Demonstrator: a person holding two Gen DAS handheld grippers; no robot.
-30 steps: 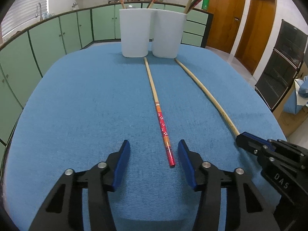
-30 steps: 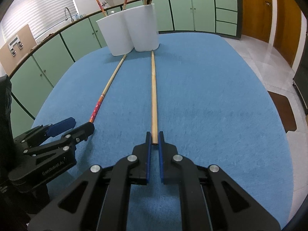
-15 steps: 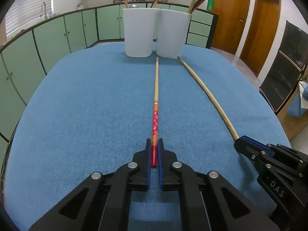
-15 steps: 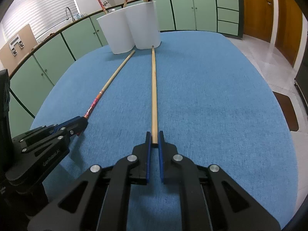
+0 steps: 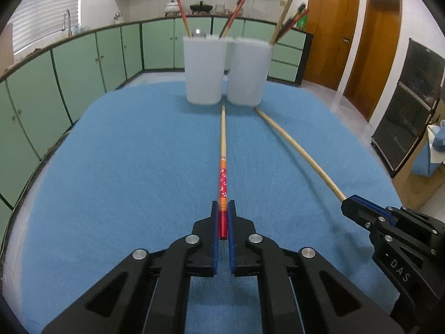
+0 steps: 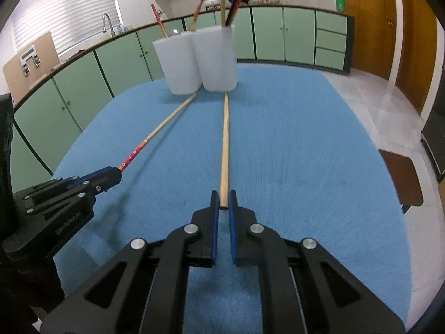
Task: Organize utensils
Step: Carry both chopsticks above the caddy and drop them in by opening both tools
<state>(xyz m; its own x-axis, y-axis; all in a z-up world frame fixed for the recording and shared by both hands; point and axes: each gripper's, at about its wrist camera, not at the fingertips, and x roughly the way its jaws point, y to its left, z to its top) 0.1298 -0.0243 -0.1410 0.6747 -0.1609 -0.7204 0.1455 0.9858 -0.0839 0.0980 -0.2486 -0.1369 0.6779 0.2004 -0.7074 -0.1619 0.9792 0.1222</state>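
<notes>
My left gripper (image 5: 223, 208) is shut on the red end of a red-patterned chopstick (image 5: 222, 150), which points toward two white holders (image 5: 204, 68). My right gripper (image 6: 223, 199) is shut on the near end of a plain wooden chopstick (image 6: 224, 139). Both sticks are lifted off the blue cloth at the gripper end, with shadows beneath. The holders (image 6: 200, 61) stand side by side at the far end, with several chopsticks in them. The right gripper also shows in the left wrist view (image 5: 358, 208), and the left gripper in the right wrist view (image 6: 111, 175).
The blue cloth (image 5: 125, 167) covers a rounded table. Green cabinets (image 5: 83, 64) run behind and to the left. Wooden doors (image 5: 333, 27) and a dark oven (image 5: 411, 105) lie to the right.
My left gripper closed on the red-patterned chopstick and lined up with it. Both grippers then rose, lifting the near ends of both sticks; the holders look farther and lower in view.
</notes>
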